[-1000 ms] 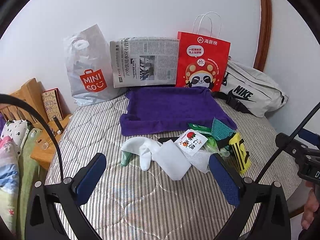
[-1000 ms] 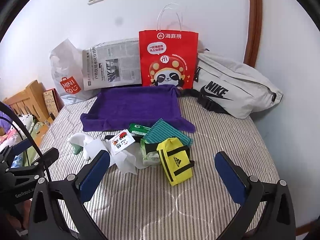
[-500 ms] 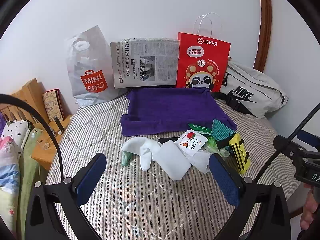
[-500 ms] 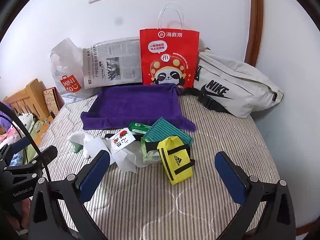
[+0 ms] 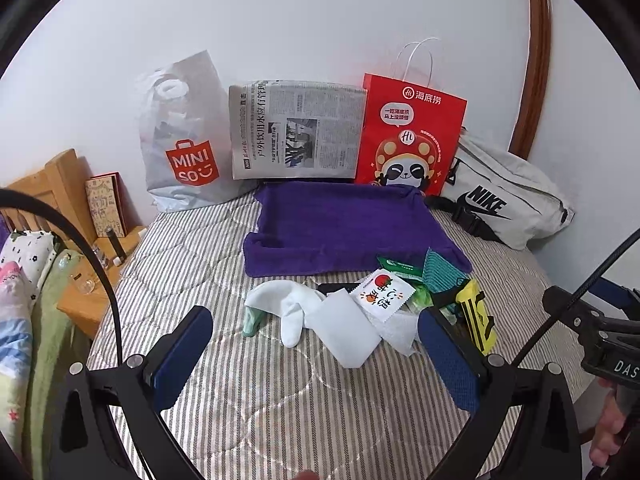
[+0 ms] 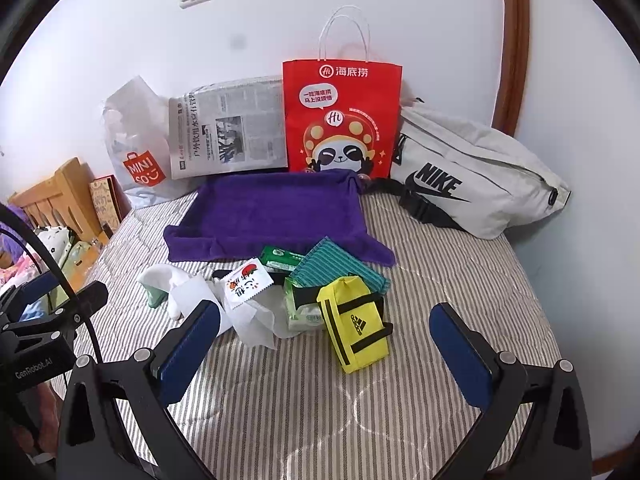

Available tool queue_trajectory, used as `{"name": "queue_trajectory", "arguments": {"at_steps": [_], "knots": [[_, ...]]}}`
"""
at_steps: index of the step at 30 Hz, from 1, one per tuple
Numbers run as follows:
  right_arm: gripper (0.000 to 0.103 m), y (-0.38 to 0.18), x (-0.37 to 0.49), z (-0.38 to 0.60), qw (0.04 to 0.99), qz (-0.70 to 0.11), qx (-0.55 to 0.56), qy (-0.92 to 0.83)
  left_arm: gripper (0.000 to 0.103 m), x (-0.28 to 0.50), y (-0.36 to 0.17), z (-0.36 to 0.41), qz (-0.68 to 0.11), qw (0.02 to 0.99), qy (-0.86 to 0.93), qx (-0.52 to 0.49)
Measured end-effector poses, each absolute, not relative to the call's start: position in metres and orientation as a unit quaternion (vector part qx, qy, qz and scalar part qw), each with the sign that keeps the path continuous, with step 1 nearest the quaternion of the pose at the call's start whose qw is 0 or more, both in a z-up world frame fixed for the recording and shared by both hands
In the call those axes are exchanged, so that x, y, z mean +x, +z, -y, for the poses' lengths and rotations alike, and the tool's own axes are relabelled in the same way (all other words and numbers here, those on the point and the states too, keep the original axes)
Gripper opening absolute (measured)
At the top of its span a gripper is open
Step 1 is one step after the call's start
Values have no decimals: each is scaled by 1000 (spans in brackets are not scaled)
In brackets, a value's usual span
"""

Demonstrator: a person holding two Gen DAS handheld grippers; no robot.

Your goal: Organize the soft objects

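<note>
A pile of soft things lies on the striped mattress in front of a purple towel tray (image 5: pixel 344 228) (image 6: pixel 276 212): white socks (image 5: pixel 288 308) (image 6: pixel 168 280), a white tissue (image 6: pixel 260 320), a white packet with a red fruit print (image 5: pixel 382 296) (image 6: pixel 246 284), a green wipes pack (image 6: pixel 280 258), a teal striped cloth (image 6: pixel 336 266) and a yellow Adidas pouch (image 6: pixel 358 332) (image 5: pixel 476 320). My left gripper (image 5: pixel 314 344) is open and empty, just short of the socks. My right gripper (image 6: pixel 326 336) is open and empty, with the yellow pouch between its fingers' line of sight.
Against the wall stand a Miniso plastic bag (image 5: pixel 184 140), a folded newspaper (image 5: pixel 296 136), a red panda paper bag (image 6: pixel 340 120) and a grey Nike bag (image 6: pixel 476 172). A wooden bedside stand (image 5: pixel 92 280) with small bottles is at the left.
Both grippers have edged slightly closer to the pile and lower. Nothing on the bed has moved.
</note>
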State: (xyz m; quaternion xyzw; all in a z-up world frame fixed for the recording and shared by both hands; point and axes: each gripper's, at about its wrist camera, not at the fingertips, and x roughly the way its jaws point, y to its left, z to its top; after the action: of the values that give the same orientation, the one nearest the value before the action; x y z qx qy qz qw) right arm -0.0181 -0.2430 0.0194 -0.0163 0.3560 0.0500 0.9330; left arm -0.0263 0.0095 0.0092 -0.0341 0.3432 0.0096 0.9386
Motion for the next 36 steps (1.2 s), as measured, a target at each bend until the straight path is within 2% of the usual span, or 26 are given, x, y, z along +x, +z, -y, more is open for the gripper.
{"name": "queue_trajectory", "arguments": {"at_steps": [10, 17, 21, 24, 32, 35, 36], "knots": [[103, 4, 2, 248, 926, -373, -20, 48, 103, -7, -11, -13, -369, 929, -3, -37], [103, -16, 20, 256, 917, -397, -21, 35, 103, 27, -54, -37, -399, 916, 21, -30], [103, -30, 32, 258, 910, -412, -24, 31, 96, 49, -80, -52, -417, 908, 43, -20], [103, -40, 42, 257, 904, -426, -29, 29, 96, 70, -101, -60, -435, 899, 55, -4], [103, -61, 64, 255, 892, -449, -39, 23, 97, 106, -127, -58, -445, 892, -70, -35], [103, -67, 71, 256, 888, -457, -40, 18, 96, 114, -133, -46, -439, 895, -85, -12], [103, -69, 74, 256, 887, -460, -41, 16, 92, 118, -136, -40, -441, 894, -79, 9]]}}
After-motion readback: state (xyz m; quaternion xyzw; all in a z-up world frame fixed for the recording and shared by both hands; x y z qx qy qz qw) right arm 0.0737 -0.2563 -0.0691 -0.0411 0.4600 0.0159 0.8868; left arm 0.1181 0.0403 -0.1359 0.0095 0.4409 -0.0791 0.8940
